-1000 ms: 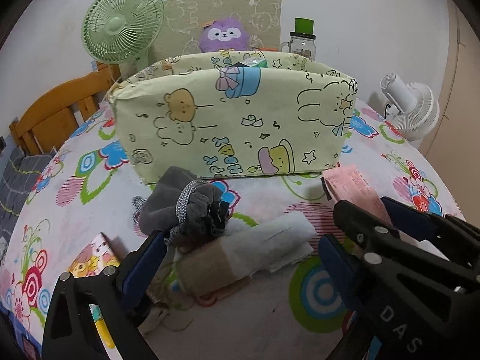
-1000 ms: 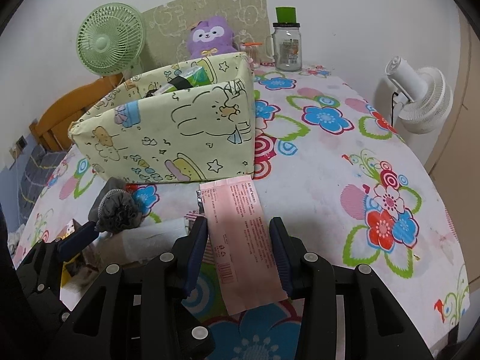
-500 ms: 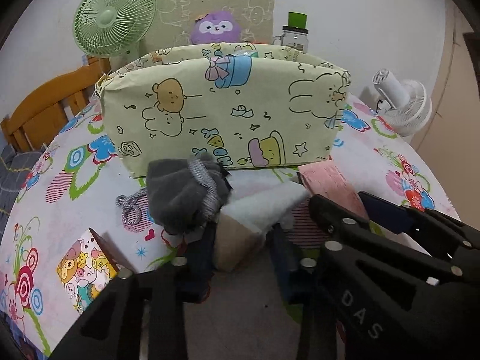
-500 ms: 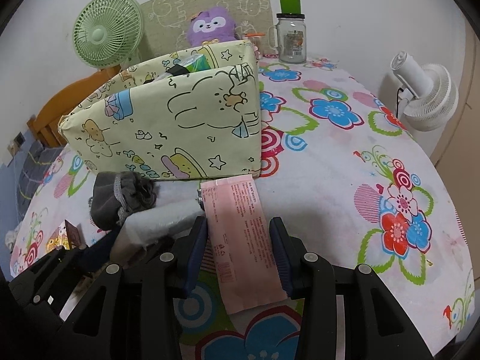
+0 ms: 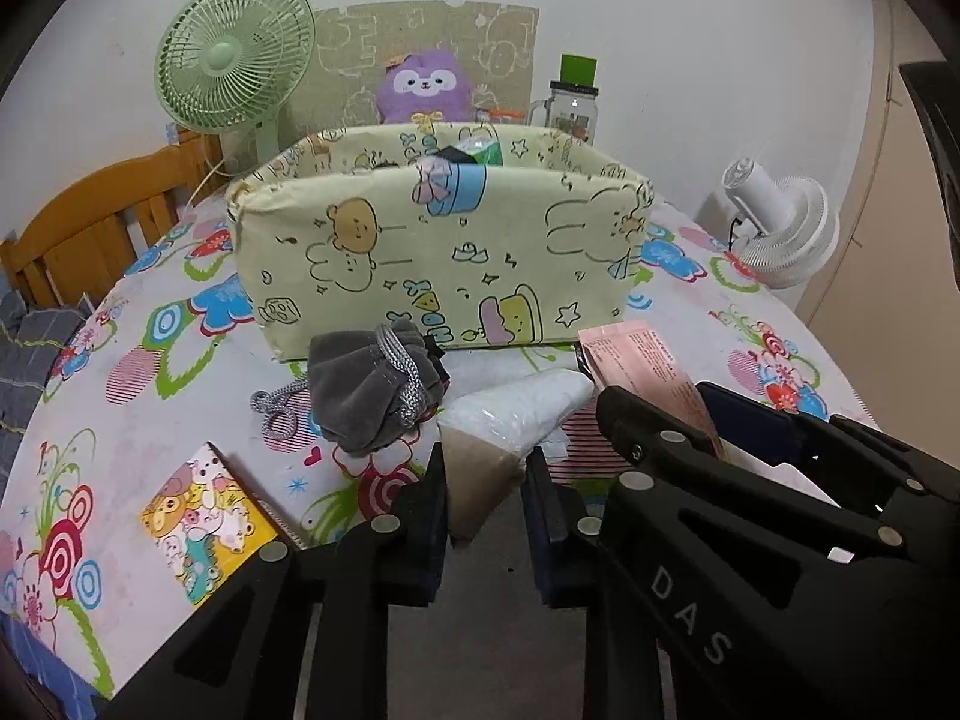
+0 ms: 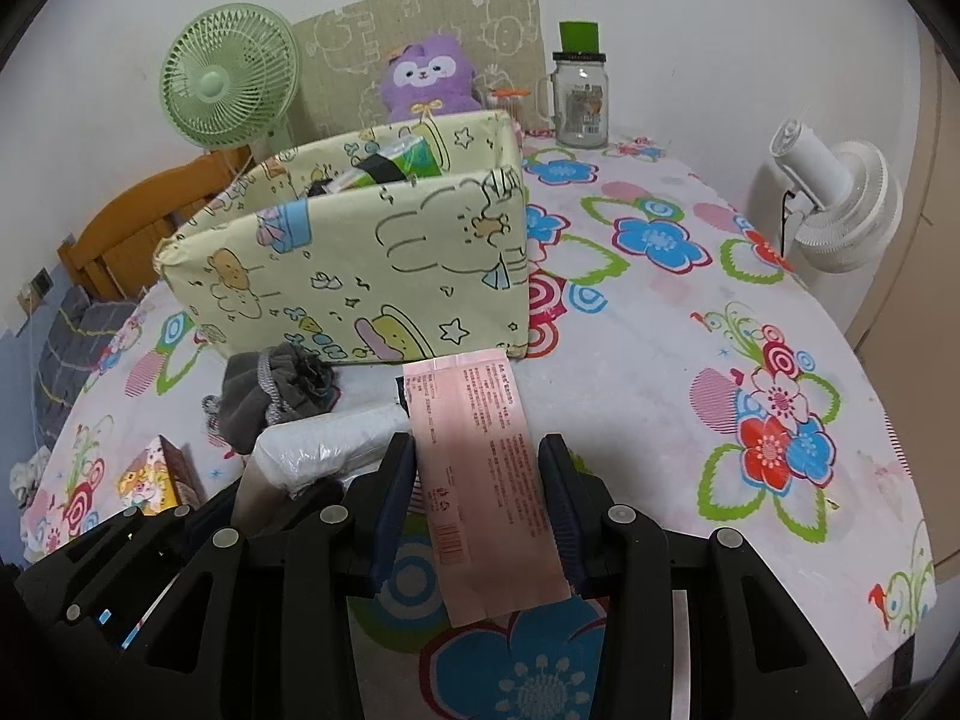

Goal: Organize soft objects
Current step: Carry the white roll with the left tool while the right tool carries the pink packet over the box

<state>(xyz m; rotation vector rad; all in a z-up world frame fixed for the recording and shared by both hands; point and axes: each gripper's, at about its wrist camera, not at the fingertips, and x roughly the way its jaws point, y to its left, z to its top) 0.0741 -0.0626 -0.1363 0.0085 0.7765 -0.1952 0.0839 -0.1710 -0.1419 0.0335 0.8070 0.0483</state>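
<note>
My left gripper (image 5: 486,480) is shut on a white and tan wrapped soft pack (image 5: 510,420) and holds it up off the table. A grey drawstring pouch (image 5: 372,384) lies just left of the pack, in front of the yellow cartoon-print fabric bin (image 5: 438,258). My right gripper (image 6: 477,480) is shut on a flat pink packet (image 6: 480,468), held level in front of the bin (image 6: 360,276). The bin holds a green pack and dark items. The right gripper also shows at the lower right of the left wrist view, with the pink packet (image 5: 648,366).
A small cartoon-print box (image 5: 204,522) lies at the front left of the flowered tablecloth (image 6: 690,360). Behind the bin stand a green fan (image 5: 234,66), a purple plush (image 5: 426,84) and a glass jar (image 6: 581,96). A white fan (image 6: 834,204) stands at the right edge.
My left gripper closed on the white and tan pack and lifted it; the grey pouch slid off it onto the table. The right gripper rose slightly, holding the pink packet throughout.
</note>
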